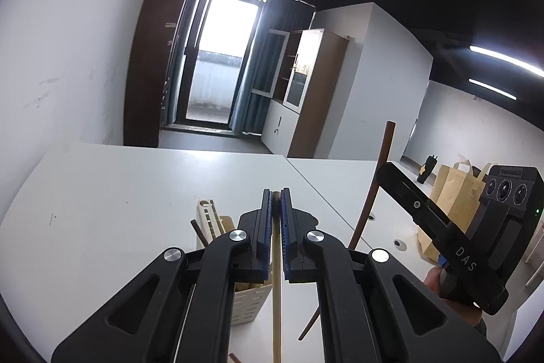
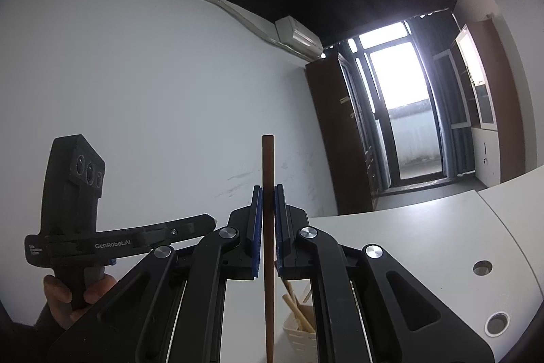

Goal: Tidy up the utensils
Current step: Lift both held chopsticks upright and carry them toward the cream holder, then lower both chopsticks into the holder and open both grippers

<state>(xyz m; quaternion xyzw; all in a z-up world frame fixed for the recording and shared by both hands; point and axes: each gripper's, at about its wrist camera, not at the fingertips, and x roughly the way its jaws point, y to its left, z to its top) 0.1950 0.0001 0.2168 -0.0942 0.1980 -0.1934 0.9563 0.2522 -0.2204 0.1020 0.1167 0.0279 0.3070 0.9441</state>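
Note:
My left gripper [image 1: 276, 193] is shut on a light wooden chopstick [image 1: 276, 301] that runs down between the blue pads, above the white table [image 1: 119, 193]. My right gripper [image 2: 268, 189] is shut on a dark brown chopstick [image 2: 268, 159] that stands upright and sticks out past the fingertips. That dark chopstick [image 1: 374, 189] and the right gripper's body [image 1: 459, 244] also show in the left wrist view. A cream slotted utensil holder [image 1: 244, 301] with several sticks in it stands on the table under the left gripper. It also shows in the right wrist view [image 2: 301, 334].
Another dark stick [image 1: 311, 324] lies on the table by the holder. Paper bags [image 1: 452, 193] stand at the table's far right. The table has round cable holes [image 2: 482, 267]. The left gripper's body [image 2: 78, 216] is at the left of the right wrist view.

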